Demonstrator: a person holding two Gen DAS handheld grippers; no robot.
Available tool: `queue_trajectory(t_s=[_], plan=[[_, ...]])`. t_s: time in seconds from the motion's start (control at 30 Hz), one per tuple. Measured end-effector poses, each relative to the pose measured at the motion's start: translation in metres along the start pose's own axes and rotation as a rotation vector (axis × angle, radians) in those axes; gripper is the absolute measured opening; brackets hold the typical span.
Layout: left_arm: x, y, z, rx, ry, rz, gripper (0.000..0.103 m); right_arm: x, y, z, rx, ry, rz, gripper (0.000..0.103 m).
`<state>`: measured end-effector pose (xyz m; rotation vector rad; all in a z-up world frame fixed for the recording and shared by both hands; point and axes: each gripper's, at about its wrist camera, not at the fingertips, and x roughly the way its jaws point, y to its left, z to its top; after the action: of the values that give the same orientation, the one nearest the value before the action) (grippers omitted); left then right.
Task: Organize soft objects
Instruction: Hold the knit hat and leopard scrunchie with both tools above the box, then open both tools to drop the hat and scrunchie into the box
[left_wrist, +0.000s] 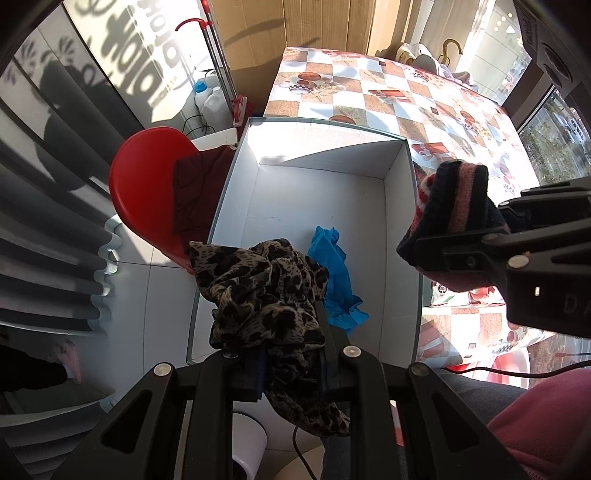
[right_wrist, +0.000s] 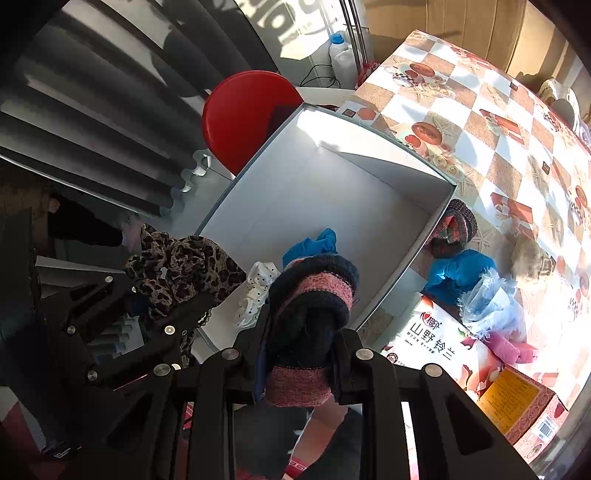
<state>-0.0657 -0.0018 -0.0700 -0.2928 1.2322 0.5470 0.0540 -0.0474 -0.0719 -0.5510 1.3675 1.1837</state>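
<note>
The table with the checkered tablecloth (left_wrist: 391, 92) fills the area from 12 to 3 o'clock in the left wrist view. On it stands a large open white box (left_wrist: 325, 206), in the centre of both views. A red chair (left_wrist: 147, 184) stands at 9 o'clock of the box, with a dark red cloth (left_wrist: 195, 188) on its seat.

The left gripper (left_wrist: 288, 347) pinches a leopard-print scarf (left_wrist: 266, 288) between its fingers, above the box wall at 6 o'clock. The right gripper (right_wrist: 303, 332) holds a pink and navy knitted piece (right_wrist: 314, 288) pressed between its fingers, over the rim at 3 o'clock (seen from the left camera).

Inside the box lie a blue glove (left_wrist: 336, 280) and a white dotted cloth (right_wrist: 256, 291). On the table outside, at 3 o'clock in the right wrist view, lie a second knitted piece (right_wrist: 454, 225), a blue cloth (right_wrist: 461, 273), a pale blue cloth (right_wrist: 491, 306) and a pink cloth (right_wrist: 513, 349).
</note>
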Motion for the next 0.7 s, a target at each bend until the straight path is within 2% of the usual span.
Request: queue_trajectory(t_s=[0.3,0.7], plan=[[0.003,0.005,0.0,-0.011,-0.006,-0.005,0.023,-0.002,-0.002,0.001,0.021,-0.014,-0.008,0.027],[0.018,0.007,0.008,0.024,0.047,-0.028,0.023,0.004,-0.012,0.006,0.079,-0.012,0.017,0.027]])
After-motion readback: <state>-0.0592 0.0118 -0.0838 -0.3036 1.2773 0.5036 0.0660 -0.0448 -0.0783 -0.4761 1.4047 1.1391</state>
